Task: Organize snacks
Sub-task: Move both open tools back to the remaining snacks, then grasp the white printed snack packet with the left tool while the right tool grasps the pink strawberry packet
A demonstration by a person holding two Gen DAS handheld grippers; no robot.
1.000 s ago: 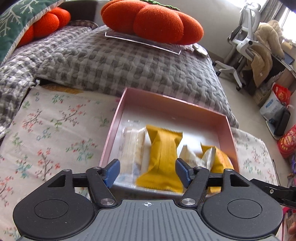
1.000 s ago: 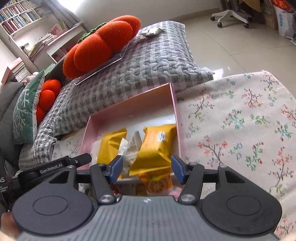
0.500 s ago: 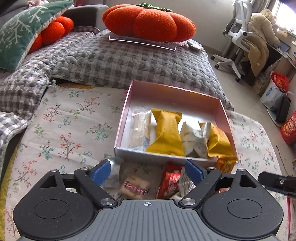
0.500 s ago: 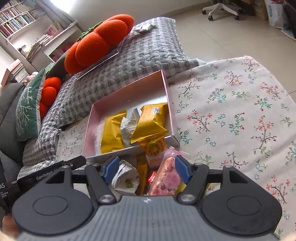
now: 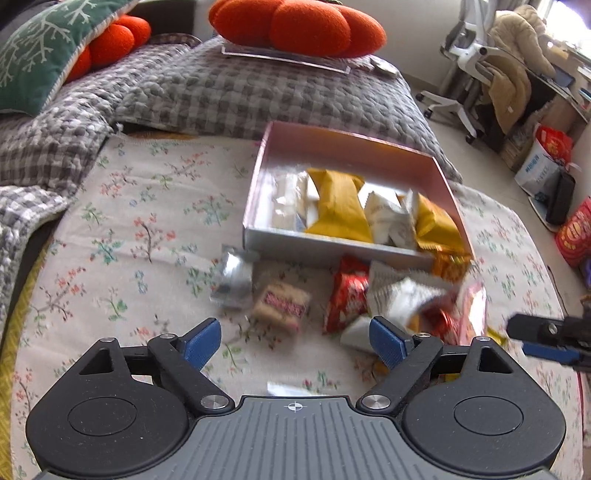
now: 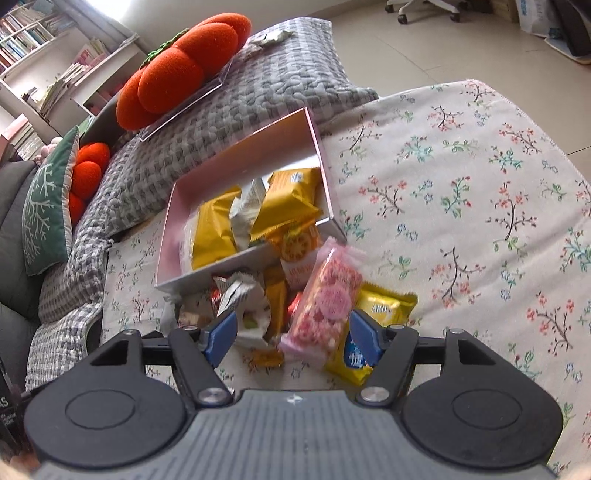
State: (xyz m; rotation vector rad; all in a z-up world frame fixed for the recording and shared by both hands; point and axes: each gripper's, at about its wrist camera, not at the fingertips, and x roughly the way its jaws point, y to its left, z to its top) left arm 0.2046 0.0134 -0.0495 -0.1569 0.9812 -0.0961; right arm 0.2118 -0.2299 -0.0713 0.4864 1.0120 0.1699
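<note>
Pink box (image 5: 255,192) on the floral cloth (image 5: 140,221), part-filled; loose snacks (image 6: 328,299) heaped just before it — within reach. Left gripper (image 5: 295,338) and right gripper (image 6: 291,334) both released, empty.

Left gripper (image 5: 295,341) jaws wide and empty, loose snacks (image 5: 343,299) just ahead on floral cloth (image 5: 122,236), pink box (image 5: 354,155) beyond them

Bright daylight fills both views, strongest from a blown-out window (image 5: 576,14) at the left view's upper right. Shadows are soft. Fisheye bending curves the edges (the floor (image 6: 424,48) bows). Loose snacks (image 5: 280,306) are smeared by motion blur; the box (image 5: 332,243) is slightly soft too.
</note>
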